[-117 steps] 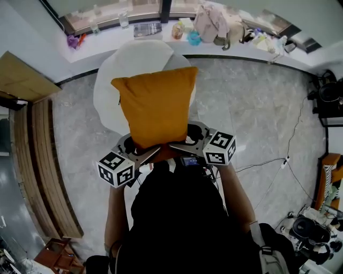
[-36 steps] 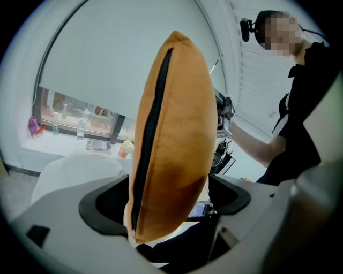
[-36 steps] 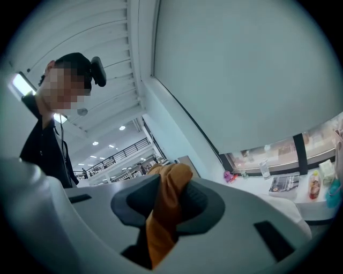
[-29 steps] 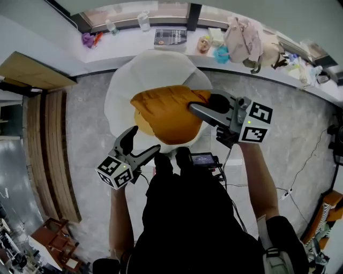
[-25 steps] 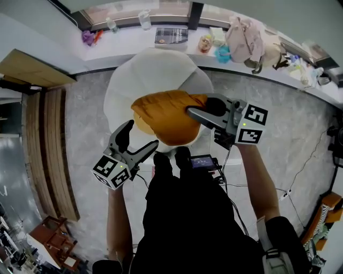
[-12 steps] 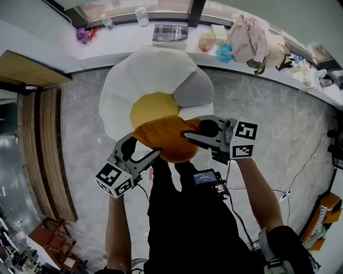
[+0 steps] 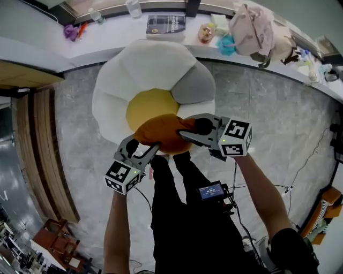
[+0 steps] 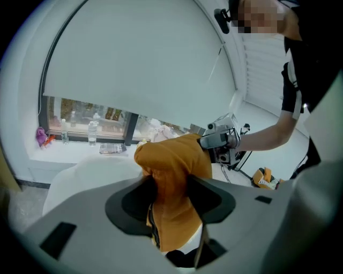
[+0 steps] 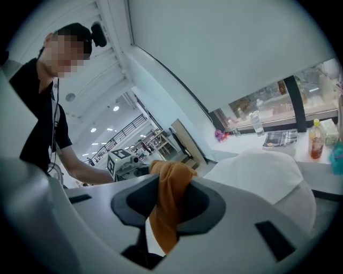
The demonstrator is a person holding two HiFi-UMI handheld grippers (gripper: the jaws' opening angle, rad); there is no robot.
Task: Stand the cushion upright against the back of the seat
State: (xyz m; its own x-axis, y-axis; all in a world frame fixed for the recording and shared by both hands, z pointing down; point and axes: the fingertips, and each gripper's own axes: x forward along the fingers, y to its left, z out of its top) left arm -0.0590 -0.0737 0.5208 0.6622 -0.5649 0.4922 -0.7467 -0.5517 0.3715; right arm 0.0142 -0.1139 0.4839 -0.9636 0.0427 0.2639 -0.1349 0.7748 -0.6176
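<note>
Cushion (image 7: 163, 132), over front of seat (image 7: 155, 69): gripped at both ends, right gripper (image 7: 188, 131) narrowly clamped, left gripper (image 7: 142, 148) jaws just closed onto it, for standing upright.

At the seat's (image 7: 134, 69) near edge, over its middle: cushion (image 7: 163, 131). Just this side of the cushion: person (image 7: 187, 230), standing before the seat. Behind the seat, under the window: sill (image 7: 107, 37). On the sill, left to right: bottle (image 7: 97, 16), book (image 7: 165, 24), bag (image 7: 257, 31). Left of the seat, on the floor: boards (image 7: 40, 150).
</note>
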